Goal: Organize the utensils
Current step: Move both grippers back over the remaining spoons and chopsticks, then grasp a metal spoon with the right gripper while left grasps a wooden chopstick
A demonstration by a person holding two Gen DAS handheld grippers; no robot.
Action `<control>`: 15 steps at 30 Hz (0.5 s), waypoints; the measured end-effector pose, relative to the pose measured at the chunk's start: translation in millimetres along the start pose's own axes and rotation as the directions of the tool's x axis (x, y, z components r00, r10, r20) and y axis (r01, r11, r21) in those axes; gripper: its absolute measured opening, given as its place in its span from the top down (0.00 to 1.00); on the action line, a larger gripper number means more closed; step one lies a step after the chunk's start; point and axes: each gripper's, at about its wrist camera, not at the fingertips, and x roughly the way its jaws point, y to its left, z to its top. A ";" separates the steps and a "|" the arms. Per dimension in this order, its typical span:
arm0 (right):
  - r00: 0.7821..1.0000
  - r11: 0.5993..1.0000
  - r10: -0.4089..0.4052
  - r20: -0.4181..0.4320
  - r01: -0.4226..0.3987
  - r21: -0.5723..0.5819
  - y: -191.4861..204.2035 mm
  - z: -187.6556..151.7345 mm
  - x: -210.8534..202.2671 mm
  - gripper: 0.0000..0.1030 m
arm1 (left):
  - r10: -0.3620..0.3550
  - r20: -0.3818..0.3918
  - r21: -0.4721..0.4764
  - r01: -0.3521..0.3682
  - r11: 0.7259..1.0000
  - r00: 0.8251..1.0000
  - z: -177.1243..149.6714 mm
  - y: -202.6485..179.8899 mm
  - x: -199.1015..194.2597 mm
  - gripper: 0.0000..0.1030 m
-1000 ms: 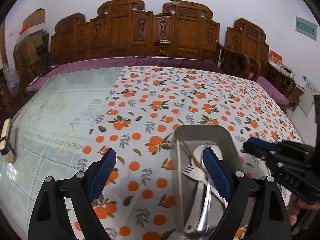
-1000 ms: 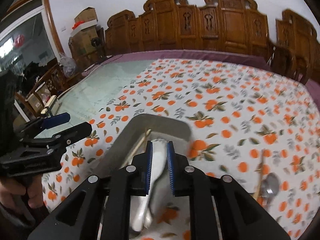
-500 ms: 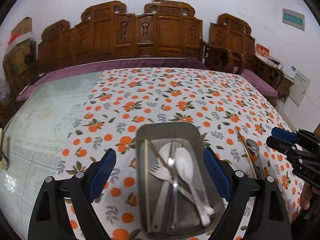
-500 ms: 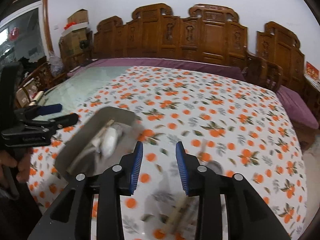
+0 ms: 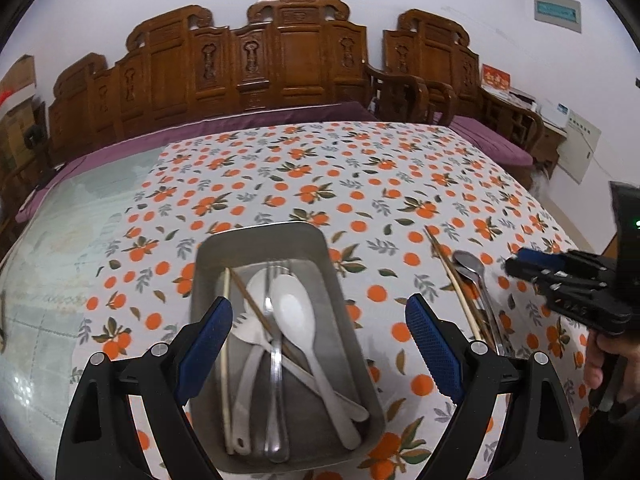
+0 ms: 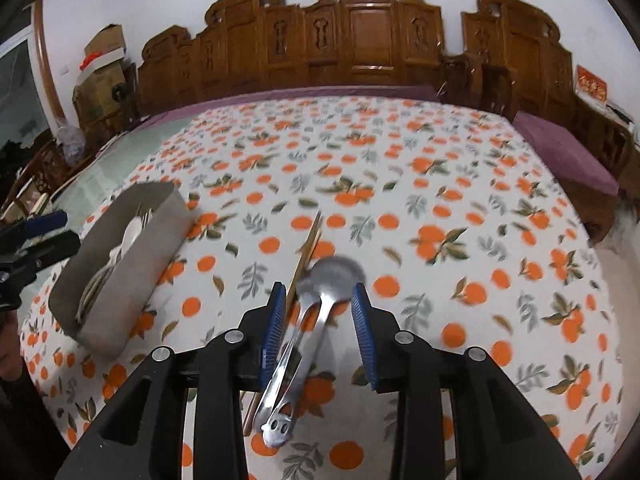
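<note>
left wrist view: left gripper (image 5: 318, 332) has its blue pads (image 5: 205, 347) spread wide, nothing between them, hovering over the metal tray (image 5: 256, 240) that sits on the orange-print tablecloth (image 5: 360, 168). tray holds a white plastic spoon (image 5: 304, 332) lying on top, a white plastic fork (image 5: 250, 344) partly under it, a metal fork (image 5: 275, 360) running lengthwise, one pale chopstick (image 5: 226, 360) along the left wall and a darker chopstick (image 5: 260, 316) crossing diagonally over the other pieces. to the right of the tray, on the cloth and apart from it, a pair of chopsticks (image 5: 452, 280) lies beside a metal spoon (image 5: 472, 268), bowl end away from the camera. right gripper (image 5: 520, 264) enters from the right edge, near the spoon bowl; from this angle cannot tell how far its fingers are apart. right wrist view: right gripper (image 6: 318, 320) has its fingers parted with a clear gap, straddling the metal spoon (image 6: 320, 304) without pinching it; the spoon looks like two nested metal pieces but motion blur prevents certainty. chopsticks (image 6: 304, 256) lie just left of the spoon, passing under the left pad (image 6: 274, 328). metal tray (image 6: 120, 280) stands to the left, well apart, white utensils visible inside; left gripper (image 6: 40, 236) shows at the far left edge beside it. carved wooden bench (image 6: 360, 48) lines the wall behind the table
</note>
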 end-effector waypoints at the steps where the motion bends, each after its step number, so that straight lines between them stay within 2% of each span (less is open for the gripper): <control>1: 1.000 1.000 0.013 -0.012 -0.013 -0.002 2.8 -1.8 3.8 0.65 | -0.005 -0.002 0.002 0.005 1.000 1.000 -0.6 -2.5 0.3 0.18; 3: 0.999 0.999 0.031 -0.043 -0.032 -0.011 7.3 -5.4 14.0 0.72 | -0.018 -0.006 0.003 0.018 1.000 1.000 -2.0 -7.0 0.7 0.18; 15: 0.995 0.999 -0.046 -0.091 0.045 -0.016 -2.4 -8.3 38.6 0.75 | -0.048 -0.021 0.062 0.049 0.997 0.999 -12.1 -37.8 3.4 0.18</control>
